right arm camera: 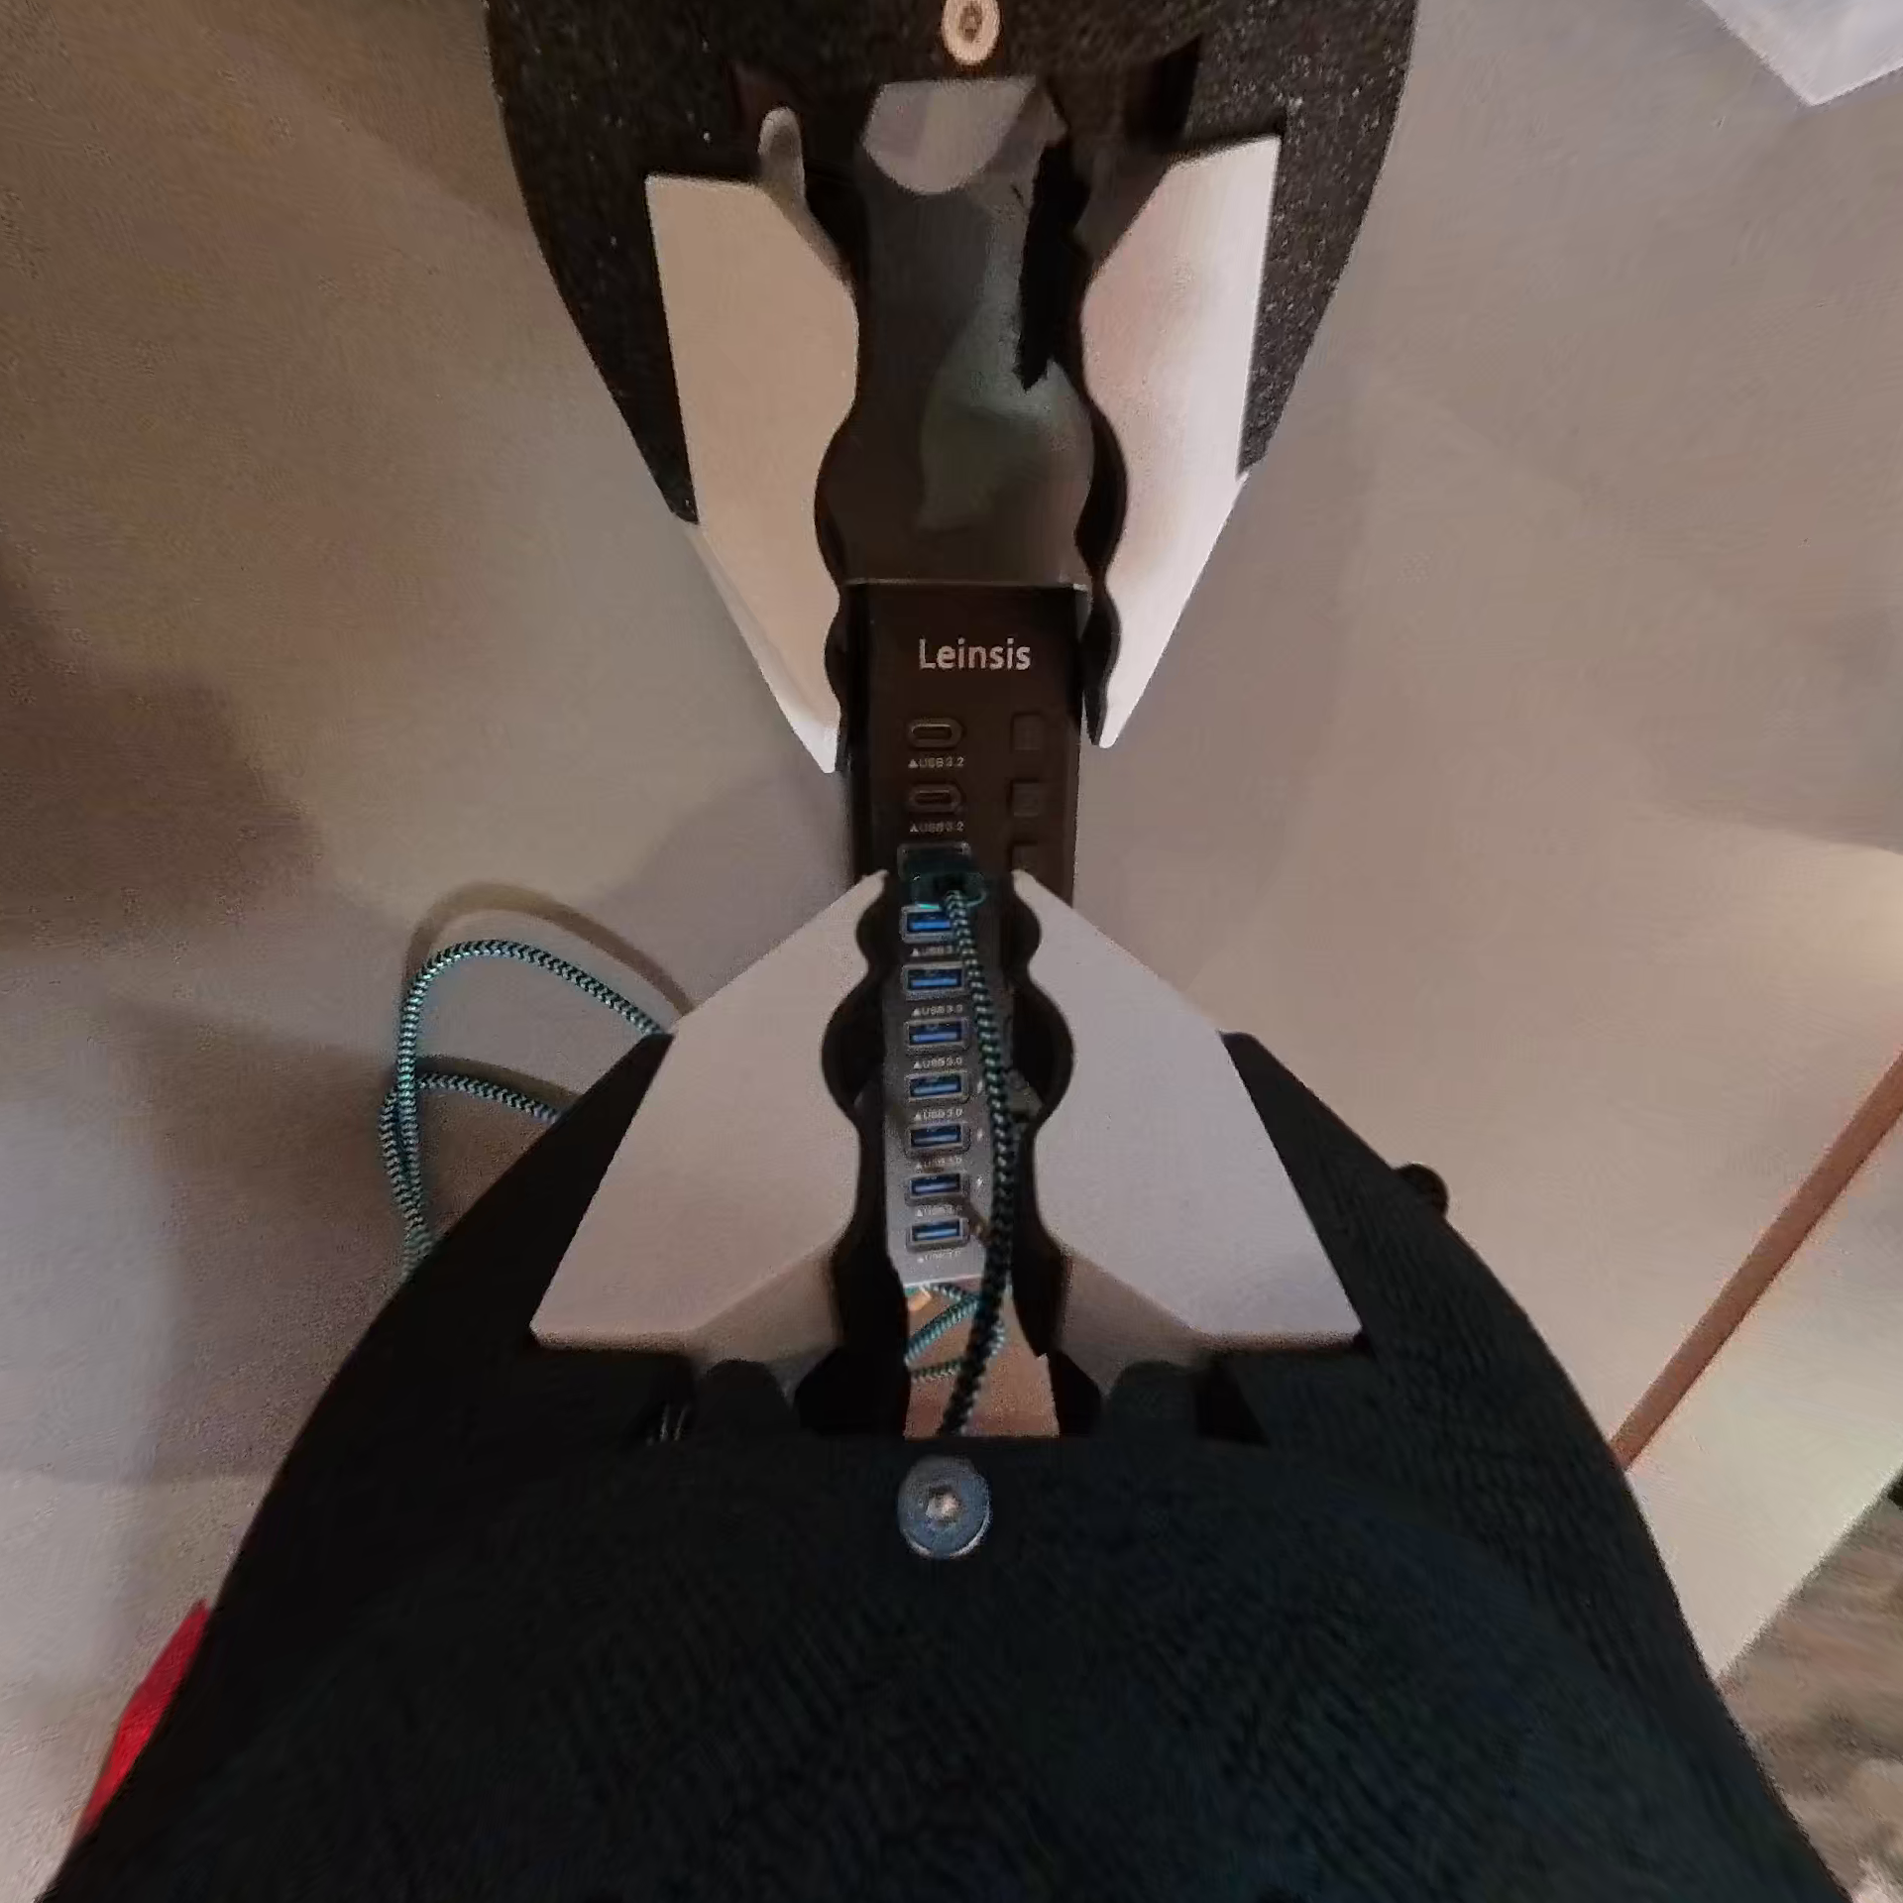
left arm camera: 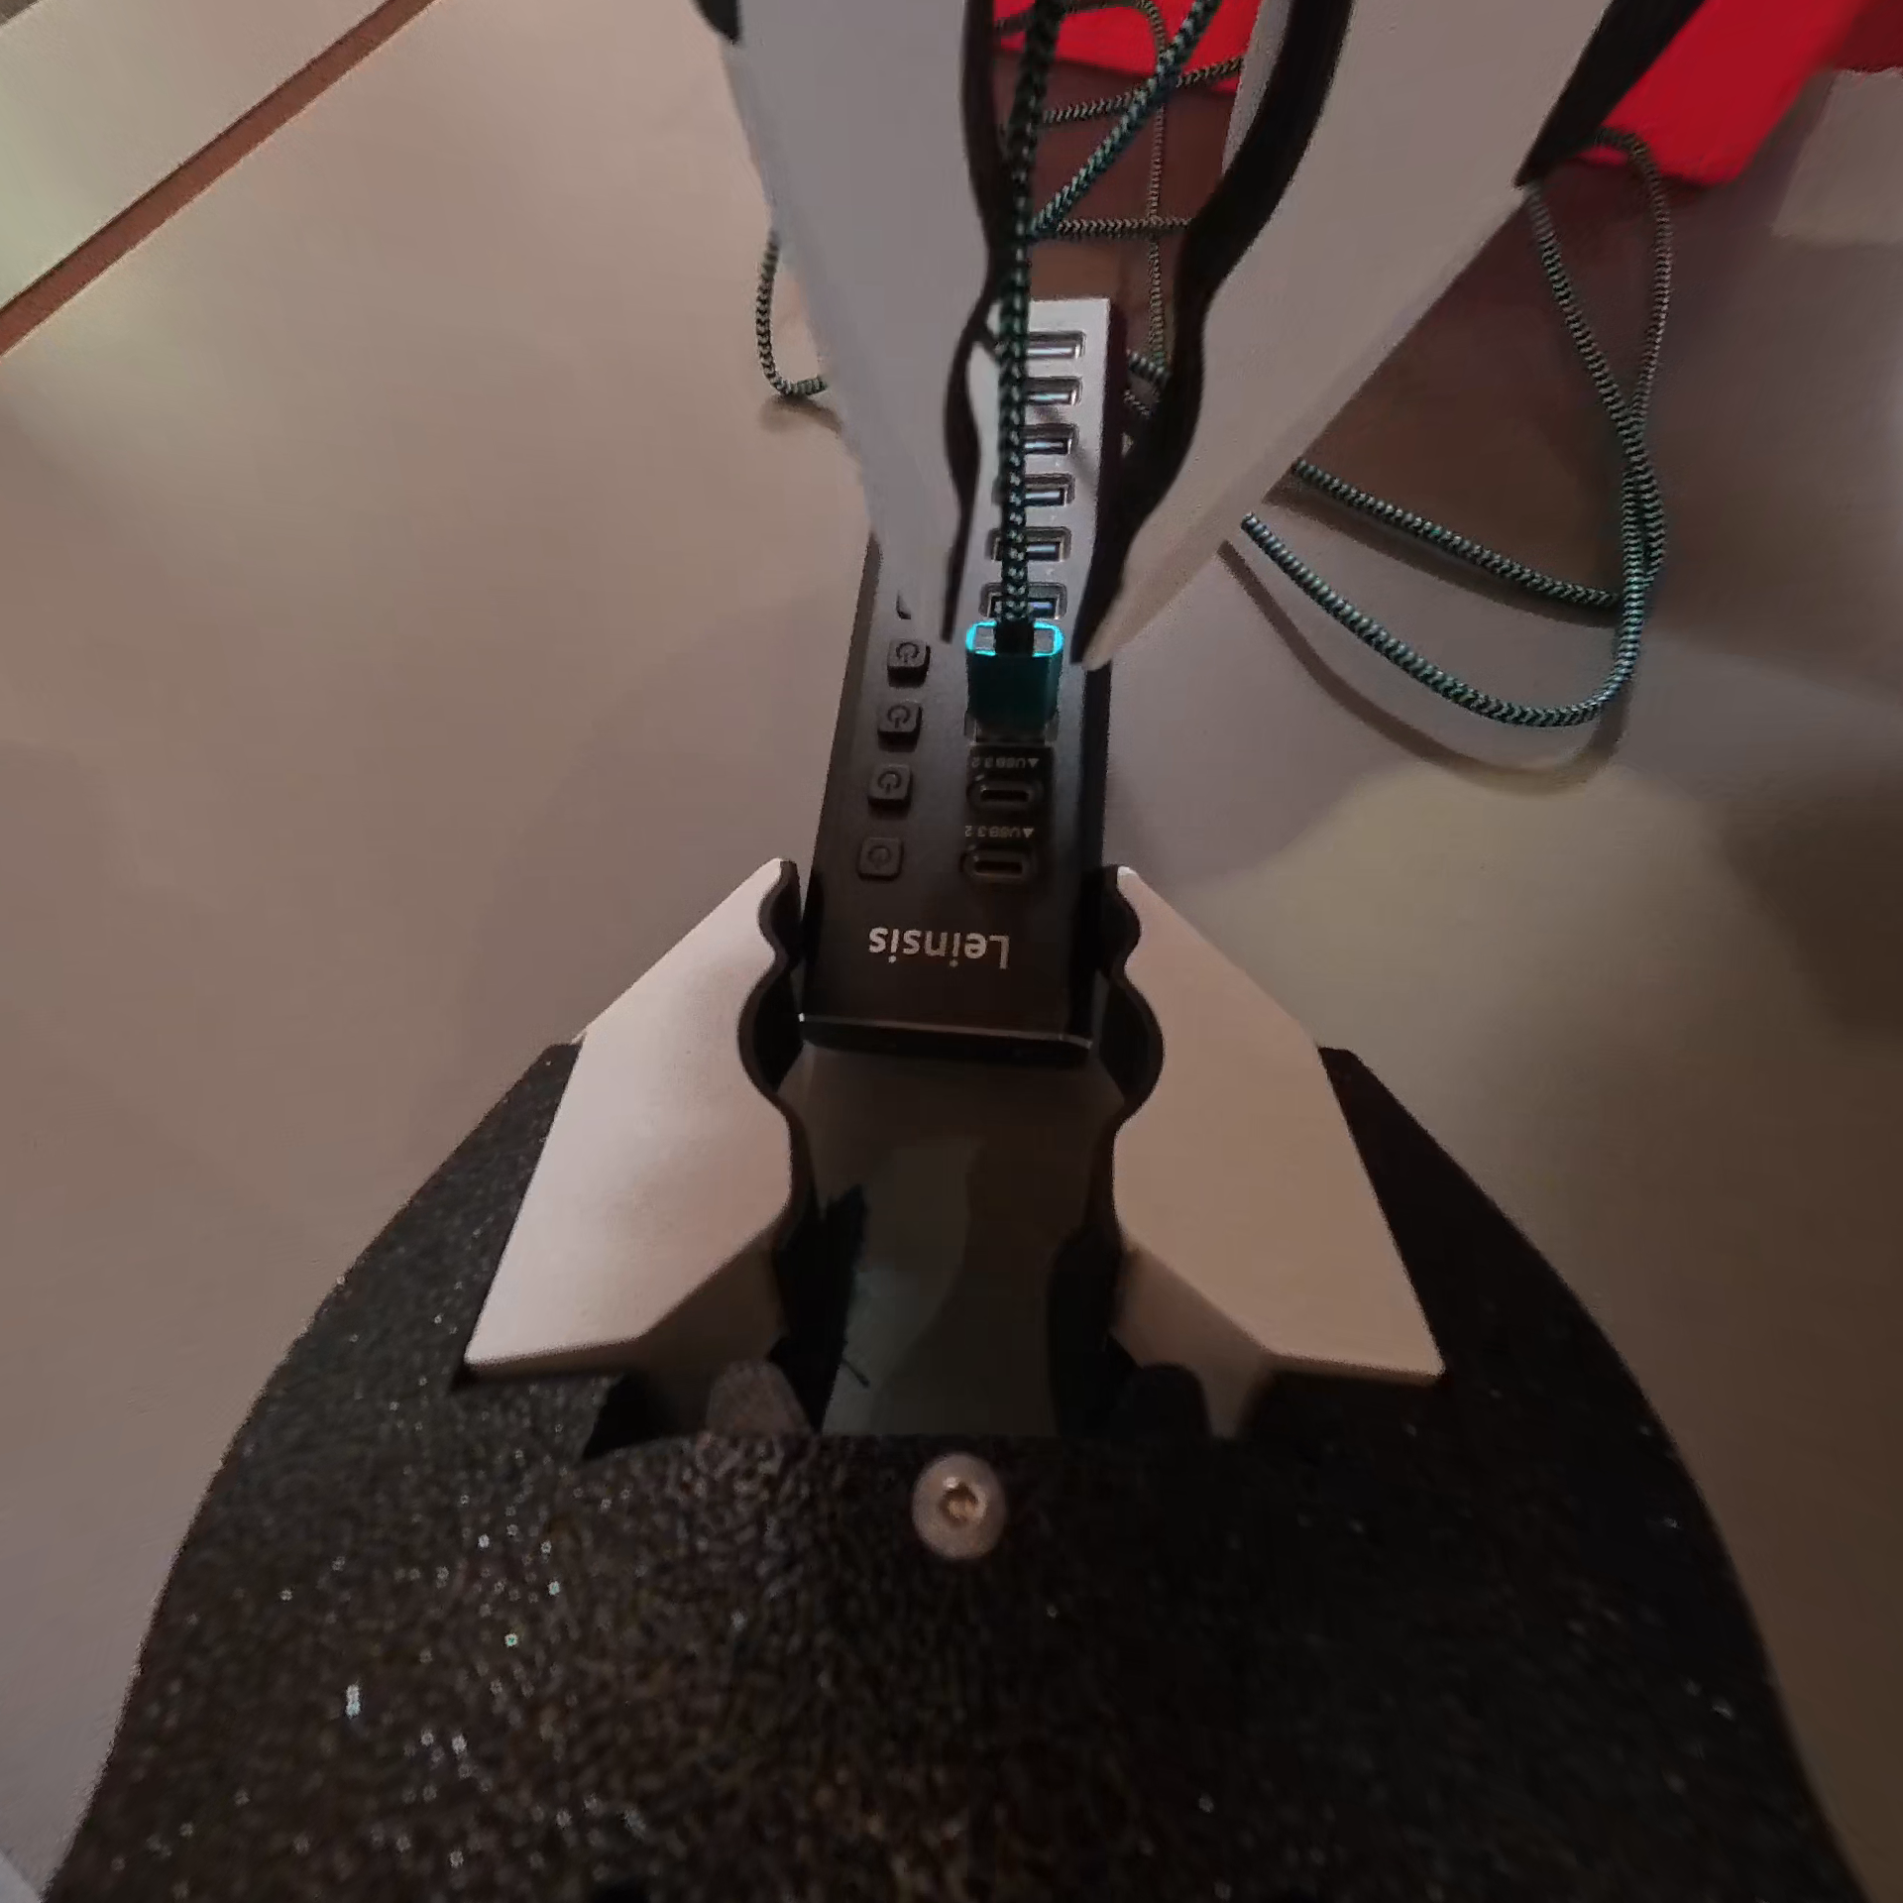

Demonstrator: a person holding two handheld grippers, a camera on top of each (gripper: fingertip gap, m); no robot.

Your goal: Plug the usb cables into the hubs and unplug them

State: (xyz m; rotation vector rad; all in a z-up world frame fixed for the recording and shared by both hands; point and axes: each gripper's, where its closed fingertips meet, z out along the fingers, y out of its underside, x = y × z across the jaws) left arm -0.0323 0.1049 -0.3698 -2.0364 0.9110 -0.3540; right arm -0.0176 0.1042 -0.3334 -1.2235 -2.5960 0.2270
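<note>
A long black USB hub lies on a pale table, with a row of blue ports and small buttons. My left gripper is shut on the hub's labelled end, one finger on each side. It also shows at the top of the right wrist view, on the hub. A teal USB plug sits in a port near that end and glows at its collar. Its braided cable runs back between the fingers of my right gripper. That gripper's jaws stand narrowly apart just behind the plug, not clamping it.
Loops of teal-and-black braided cable lie on the table beside the hub, also in the right wrist view. A red object sits behind the right gripper. A brown strip marks the table's edge. Across from one pair of fingers to the other is roughly 4 centimetres. The red object is about 25 centimetres from both grippers' fingertips.
</note>
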